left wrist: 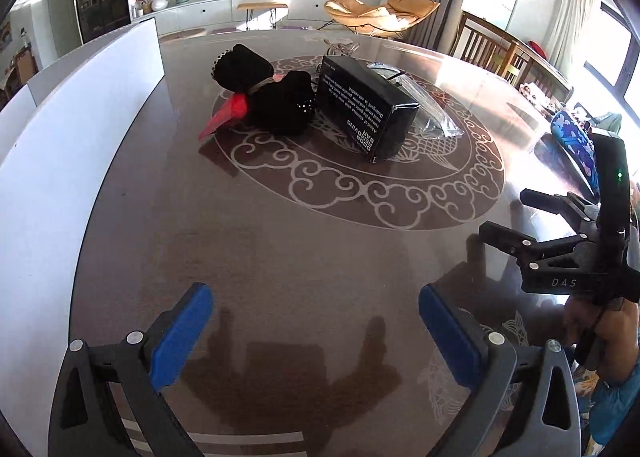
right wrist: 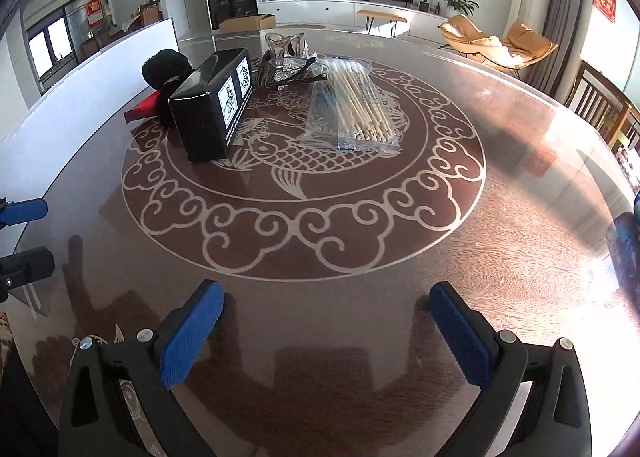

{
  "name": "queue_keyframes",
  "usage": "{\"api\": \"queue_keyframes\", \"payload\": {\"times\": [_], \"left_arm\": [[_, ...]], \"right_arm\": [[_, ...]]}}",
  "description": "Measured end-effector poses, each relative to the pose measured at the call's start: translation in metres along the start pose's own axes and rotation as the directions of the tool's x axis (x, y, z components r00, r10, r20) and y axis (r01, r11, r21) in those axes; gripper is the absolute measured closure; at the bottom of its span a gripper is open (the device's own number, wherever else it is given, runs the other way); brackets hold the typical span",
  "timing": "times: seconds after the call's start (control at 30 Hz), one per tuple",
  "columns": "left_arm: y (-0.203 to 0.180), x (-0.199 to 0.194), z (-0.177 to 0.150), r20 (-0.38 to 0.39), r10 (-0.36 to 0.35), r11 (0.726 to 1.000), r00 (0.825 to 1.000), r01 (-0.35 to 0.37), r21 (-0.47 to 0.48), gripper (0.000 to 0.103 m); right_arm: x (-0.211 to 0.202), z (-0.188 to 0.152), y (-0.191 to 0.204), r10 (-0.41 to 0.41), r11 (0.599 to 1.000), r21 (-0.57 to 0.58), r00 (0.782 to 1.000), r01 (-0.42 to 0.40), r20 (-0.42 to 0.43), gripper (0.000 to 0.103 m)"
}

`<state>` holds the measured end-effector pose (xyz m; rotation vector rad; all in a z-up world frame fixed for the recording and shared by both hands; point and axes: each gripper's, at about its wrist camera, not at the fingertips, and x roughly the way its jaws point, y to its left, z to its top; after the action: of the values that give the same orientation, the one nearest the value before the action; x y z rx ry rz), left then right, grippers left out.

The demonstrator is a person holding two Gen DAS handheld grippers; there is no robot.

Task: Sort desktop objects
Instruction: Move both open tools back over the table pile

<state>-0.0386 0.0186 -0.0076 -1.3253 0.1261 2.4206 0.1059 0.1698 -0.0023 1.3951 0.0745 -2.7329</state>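
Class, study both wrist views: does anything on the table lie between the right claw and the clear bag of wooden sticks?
Nothing visible does. The right claw stands open over bare glossy brown table, and only patterned tabletop lies between it and the clear bag of wooden sticks. The black rectangular box sits left of that path.

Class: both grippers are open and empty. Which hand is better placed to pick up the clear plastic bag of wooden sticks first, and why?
Probably the right. From the right gripper the clear plastic bag of wooden sticks lies unobstructed ahead. From the left gripper the black cardboard box hides most of it.
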Motion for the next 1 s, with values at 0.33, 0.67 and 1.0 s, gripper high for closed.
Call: {"api": "queue_keyframes", "payload": {"times": [0.33, 0.67, 1.0], "left_arm": [[-0.027, 0.025, 0.005, -0.005, 0.046, 0.996, 0.999, -0.046, 0.079, 0.0], [-0.034, 0.03, 0.011, 0.005, 0.07, 0.994, 0.998, -0.071, 0.086, 0.0], [-0.041, 0.047, 0.039, -0.01, 0.089, 0.995, 0.996, -0.089, 0.053, 0.0]], "right_arm": [[0.0, 0.001, 0.008, -0.012, 1.0, 0.011, 1.0, 0.012, -0.005, 0.0], [0.0, 0.001, 0.008, -0.012, 1.0, 0.011, 1.0, 0.012, -0.005, 0.0], [0.0, 0.001, 0.008, -0.012, 1.0, 0.011, 1.0, 0.012, -0.005, 0.0]]}}
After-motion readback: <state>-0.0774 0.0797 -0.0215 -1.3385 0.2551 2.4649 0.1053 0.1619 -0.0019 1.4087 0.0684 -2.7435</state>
